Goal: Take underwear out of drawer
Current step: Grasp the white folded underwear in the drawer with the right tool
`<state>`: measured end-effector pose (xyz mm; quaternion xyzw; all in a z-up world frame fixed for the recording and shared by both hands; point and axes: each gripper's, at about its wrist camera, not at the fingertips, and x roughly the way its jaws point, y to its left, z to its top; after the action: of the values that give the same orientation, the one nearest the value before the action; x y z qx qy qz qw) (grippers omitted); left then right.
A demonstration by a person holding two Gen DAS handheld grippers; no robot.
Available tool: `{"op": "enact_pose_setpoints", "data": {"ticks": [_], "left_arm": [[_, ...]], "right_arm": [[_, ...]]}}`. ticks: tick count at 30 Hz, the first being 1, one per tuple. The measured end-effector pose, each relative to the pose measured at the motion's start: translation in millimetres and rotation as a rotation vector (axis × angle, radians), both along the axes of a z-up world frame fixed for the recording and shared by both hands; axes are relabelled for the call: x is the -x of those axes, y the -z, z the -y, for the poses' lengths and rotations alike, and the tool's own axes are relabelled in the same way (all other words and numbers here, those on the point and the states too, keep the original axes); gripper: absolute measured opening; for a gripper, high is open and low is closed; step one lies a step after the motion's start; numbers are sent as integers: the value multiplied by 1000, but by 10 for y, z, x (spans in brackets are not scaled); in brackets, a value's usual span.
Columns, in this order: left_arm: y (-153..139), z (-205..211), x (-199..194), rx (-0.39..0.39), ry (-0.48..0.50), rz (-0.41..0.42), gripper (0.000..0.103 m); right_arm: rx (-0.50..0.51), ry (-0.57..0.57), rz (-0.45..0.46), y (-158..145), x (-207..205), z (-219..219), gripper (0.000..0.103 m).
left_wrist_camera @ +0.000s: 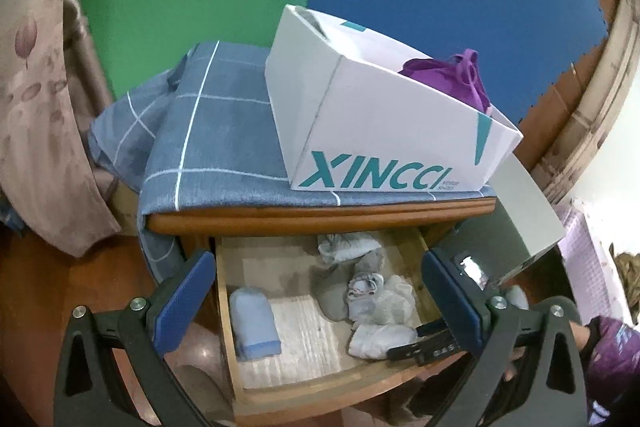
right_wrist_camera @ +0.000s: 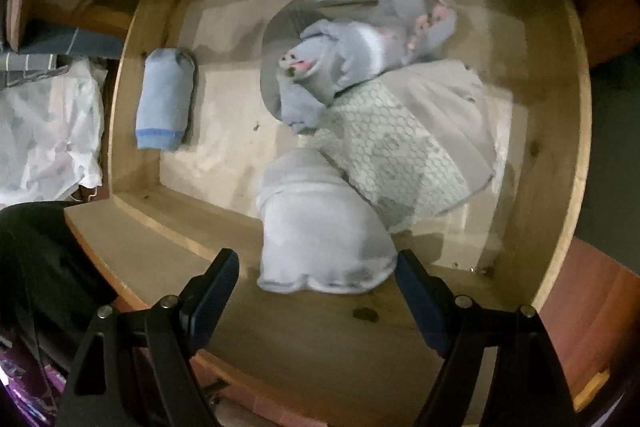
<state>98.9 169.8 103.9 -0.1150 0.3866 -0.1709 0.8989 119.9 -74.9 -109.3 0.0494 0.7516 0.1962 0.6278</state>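
The wooden drawer (left_wrist_camera: 304,393) of the bedside cabinet stands pulled out, also seen from above in the right wrist view (right_wrist_camera: 132,67). Inside lie a rolled light-blue underwear (left_wrist_camera: 256,323) (right_wrist_camera: 164,105) at the left and a pile of grey and white underwear (left_wrist_camera: 372,291) (right_wrist_camera: 372,75) at the right. A folded white piece (right_wrist_camera: 320,227) lies nearest. My right gripper (right_wrist_camera: 316,291) is open just above that white piece, fingers either side; it shows as a black tip (left_wrist_camera: 424,343) in the left wrist view. My left gripper (left_wrist_camera: 320,291) is open and empty above the drawer.
A white XINCCI box (left_wrist_camera: 380,131) holding a purple garment (left_wrist_camera: 452,75) sits on a blue checked cloth (left_wrist_camera: 208,131) on the cabinet top. A curtain (left_wrist_camera: 36,131) hangs at the left. White patterned fabric (right_wrist_camera: 44,131) lies left of the drawer.
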Motion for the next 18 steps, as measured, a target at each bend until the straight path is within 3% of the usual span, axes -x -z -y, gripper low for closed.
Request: {"op": "enact_pose_setpoints", "data": {"ticks": [3,4,9,18], "left_arm": [[41,-55,-40,29,-21,-31,102],[47,-63,-46,34,-23,-35,102],[83,-120,-76,59,-42,-62,102],[109,-174,-96,83,-64,-86,102]], "right_arm": [[-17,15,-12,59,6,-48,78],[-19,11,2,52,10,-67,56],[-115,-20,81,-163,19,-92,50],[-326,118,217,-767,71,223,50]]}}
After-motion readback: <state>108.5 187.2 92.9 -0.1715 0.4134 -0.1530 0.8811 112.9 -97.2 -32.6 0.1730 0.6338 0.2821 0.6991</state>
